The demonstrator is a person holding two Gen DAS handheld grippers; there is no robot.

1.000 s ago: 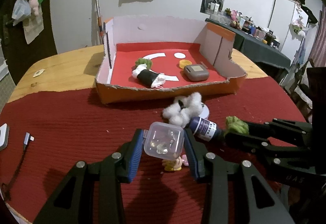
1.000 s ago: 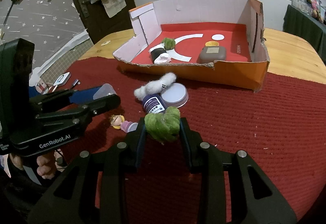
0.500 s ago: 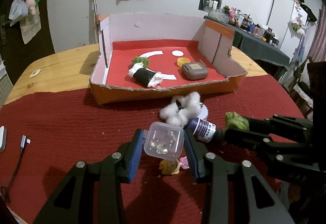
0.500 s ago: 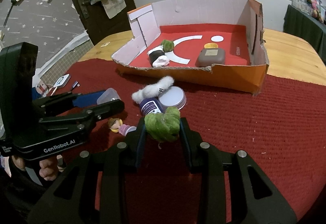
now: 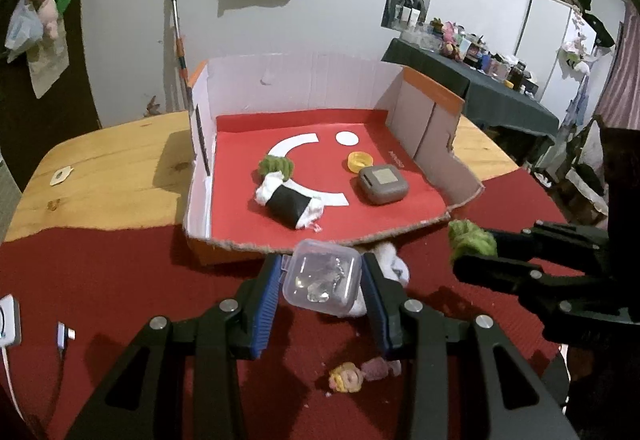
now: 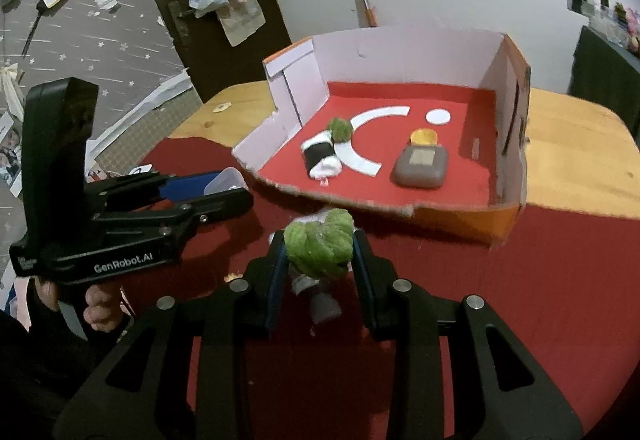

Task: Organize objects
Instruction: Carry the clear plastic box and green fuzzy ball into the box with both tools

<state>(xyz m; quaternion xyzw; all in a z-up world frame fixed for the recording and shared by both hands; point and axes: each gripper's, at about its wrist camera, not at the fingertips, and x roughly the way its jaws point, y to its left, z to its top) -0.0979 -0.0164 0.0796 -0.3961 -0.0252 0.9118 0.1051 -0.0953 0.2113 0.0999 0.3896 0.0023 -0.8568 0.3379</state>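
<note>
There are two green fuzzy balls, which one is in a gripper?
The green ball pinched in the right gripper, above the red cloth. The other green ball lies in the box against the black-and-white roll.

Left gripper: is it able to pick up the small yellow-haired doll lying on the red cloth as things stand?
Probably not yet. The left gripper is shut on a clear square plastic container, leaving no room for the small yellow-haired doll. Nothing covers the doll on the red cloth.
</note>
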